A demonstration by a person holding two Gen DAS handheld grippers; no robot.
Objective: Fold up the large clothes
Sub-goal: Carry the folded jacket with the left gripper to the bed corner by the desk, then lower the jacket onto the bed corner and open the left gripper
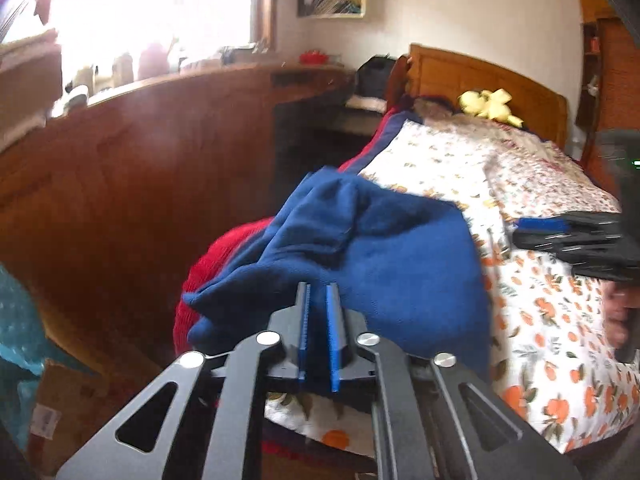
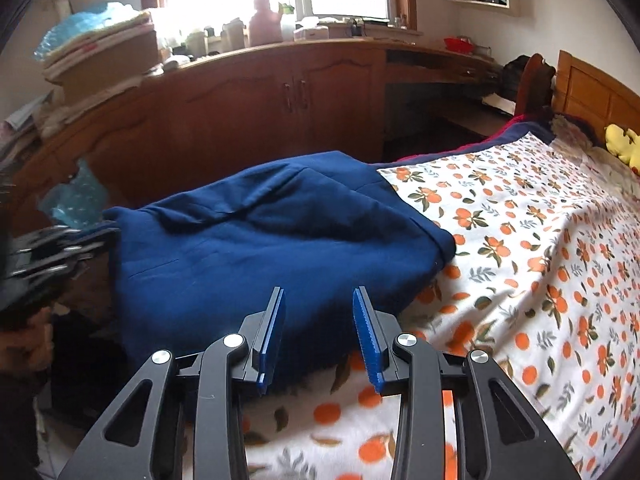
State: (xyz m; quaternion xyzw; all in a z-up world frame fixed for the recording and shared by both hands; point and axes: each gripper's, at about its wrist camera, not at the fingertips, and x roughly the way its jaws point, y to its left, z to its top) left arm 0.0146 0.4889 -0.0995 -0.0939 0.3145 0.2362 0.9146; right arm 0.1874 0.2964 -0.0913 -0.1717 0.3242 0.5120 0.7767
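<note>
Both grippers tilted downward over the bed.
Left gripper (image 1: 318, 296): jaws nearly together, nothing seen between the pads. Right gripper (image 2: 318, 300): jaws parted, empty. A hand (image 1: 618, 316) grips its handle.

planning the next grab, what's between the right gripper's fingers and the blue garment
Nothing: in the right wrist view the right gripper stands open directly over the blue garment.

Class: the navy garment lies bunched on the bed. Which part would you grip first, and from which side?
Probably the hem of the navy garment nearest the right tool, coming in low over the floral bedspread. That edge lies flat and clear, whereas the far side is heaped in folds.
</note>
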